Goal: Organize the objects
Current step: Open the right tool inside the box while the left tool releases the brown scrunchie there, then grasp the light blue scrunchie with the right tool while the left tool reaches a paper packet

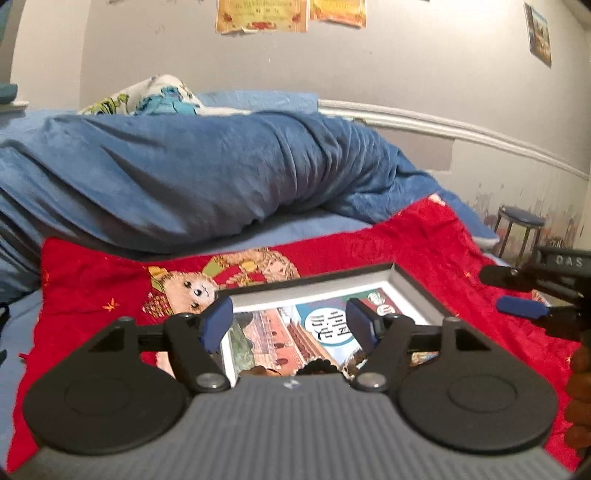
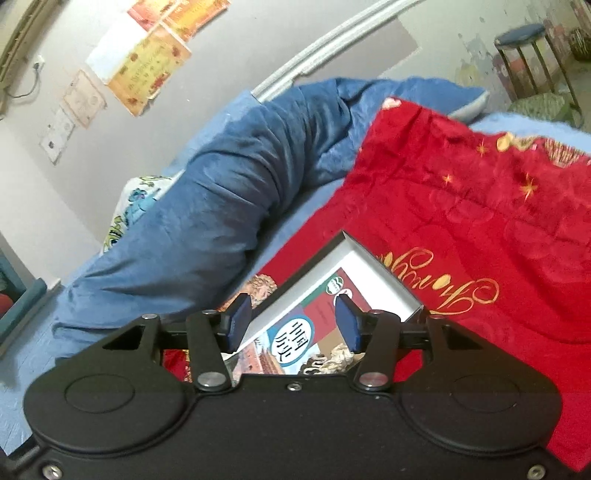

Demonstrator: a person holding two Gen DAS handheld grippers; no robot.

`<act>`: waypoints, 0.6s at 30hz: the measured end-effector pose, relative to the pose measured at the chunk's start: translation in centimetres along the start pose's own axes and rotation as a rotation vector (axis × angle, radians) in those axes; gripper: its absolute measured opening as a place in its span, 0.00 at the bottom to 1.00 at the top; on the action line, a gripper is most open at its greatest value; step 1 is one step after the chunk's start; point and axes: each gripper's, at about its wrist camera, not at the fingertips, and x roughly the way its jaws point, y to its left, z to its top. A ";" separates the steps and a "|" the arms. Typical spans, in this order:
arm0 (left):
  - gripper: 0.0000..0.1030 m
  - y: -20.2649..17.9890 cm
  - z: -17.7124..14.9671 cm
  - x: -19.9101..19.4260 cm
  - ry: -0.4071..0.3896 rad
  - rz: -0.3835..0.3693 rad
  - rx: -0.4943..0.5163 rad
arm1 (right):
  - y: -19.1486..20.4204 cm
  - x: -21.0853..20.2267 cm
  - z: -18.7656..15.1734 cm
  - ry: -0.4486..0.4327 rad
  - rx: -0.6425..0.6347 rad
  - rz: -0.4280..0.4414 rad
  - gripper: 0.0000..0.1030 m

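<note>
Nearest the left wrist camera stands the left gripper (image 1: 290,326), jaws set wide with nothing between the pads; the blue fingertips (image 1: 218,323) hang above the box and do not press on it. Nearest the right wrist camera, the right gripper (image 2: 293,323) shows a narrower gap, likewise holding nothing. In the left view the right gripper's tips enter the frame at 3 o'clock, clear of the box.

Task item: a shallow grey box (image 1: 332,284) holding a book (image 1: 295,332) with a printed cover, lying flat on a red blanket (image 1: 92,280) spread over the bed. In the left view the box sits at 6 o'clock, directly ahead of the fingers; in the right view it sits at 6 o'clock, its far corner pointing toward 12.

Surroundings: a rolled blue quilt (image 1: 184,166) at 10 to 12 o'clock behind the blanket, a patterned pillow (image 1: 159,94) beyond it, a stool (image 1: 521,229) at 3 o'clock on the floor, paper certificates (image 1: 262,14) on the wall at 12.

Handling assessment: the box appears to be stiff card, light, with thin upright walls that would crush under a hard squeeze. The book's glossy cover looks slippery. The blanket beneath is soft, so pressing down would sink the box. Best hold, in my judgement, is across a side wall, one pad inside and one outside, at opposite sides with both grippers.
</note>
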 end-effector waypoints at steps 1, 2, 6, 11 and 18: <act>0.81 0.1 0.1 -0.7 -0.015 0.003 0.000 | 0.3 -0.7 0.0 -0.009 -0.014 -0.003 0.53; 0.84 0.2 0.1 -1.3 -0.027 0.004 0.001 | 0.7 -1.5 -0.1 -0.018 -0.035 -0.005 0.54; 0.86 0.3 -1.0 -3.1 -0.078 -0.008 0.039 | 2.2 -4.1 -0.8 -0.026 -0.099 -0.008 0.61; 0.86 1.1 -3.2 -2.9 -0.069 -0.042 0.042 | 3.0 -5.2 -2.6 0.025 -0.121 0.037 0.75; 0.86 1.0 -6.4 -0.2 0.028 -0.027 0.034 | 2.3 -2.2 -5.9 0.087 -0.123 -0.067 0.79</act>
